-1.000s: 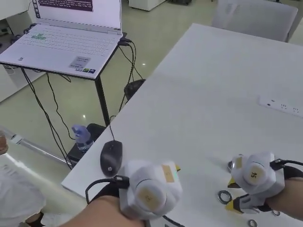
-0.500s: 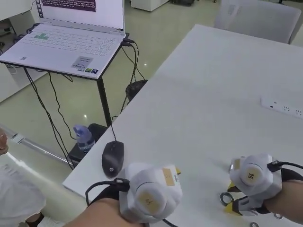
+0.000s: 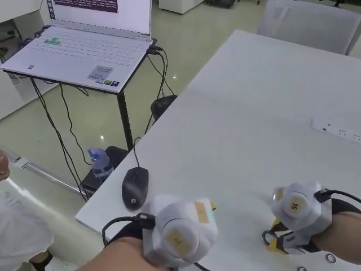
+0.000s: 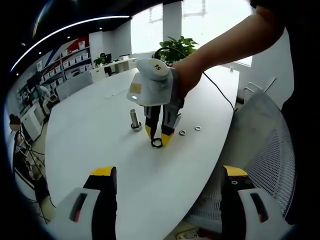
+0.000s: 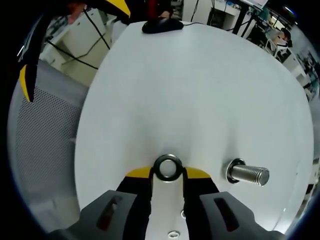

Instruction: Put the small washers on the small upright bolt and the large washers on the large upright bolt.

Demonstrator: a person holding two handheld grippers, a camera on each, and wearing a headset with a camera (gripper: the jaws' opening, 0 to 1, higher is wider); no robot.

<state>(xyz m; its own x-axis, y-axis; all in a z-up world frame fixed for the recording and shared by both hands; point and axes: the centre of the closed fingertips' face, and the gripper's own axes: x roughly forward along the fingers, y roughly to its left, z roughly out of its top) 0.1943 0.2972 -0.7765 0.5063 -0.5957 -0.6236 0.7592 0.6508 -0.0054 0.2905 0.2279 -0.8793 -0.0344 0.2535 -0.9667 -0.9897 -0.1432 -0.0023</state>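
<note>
Pinching washer (image 5: 167,167), right tongs (image 5: 167,174), bolt (image 5: 248,175) beside, mouse (image 5: 162,25) beyond

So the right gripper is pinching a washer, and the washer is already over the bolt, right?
Not quite. The right gripper is pinching a washer, but the washer is beside the bolt, not over it; the right gripper view shows them apart.

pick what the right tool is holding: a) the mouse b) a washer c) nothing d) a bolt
B, a washer sits pinched between the yellow tips of the right tool, while the bolt stands apart beside it.
</note>
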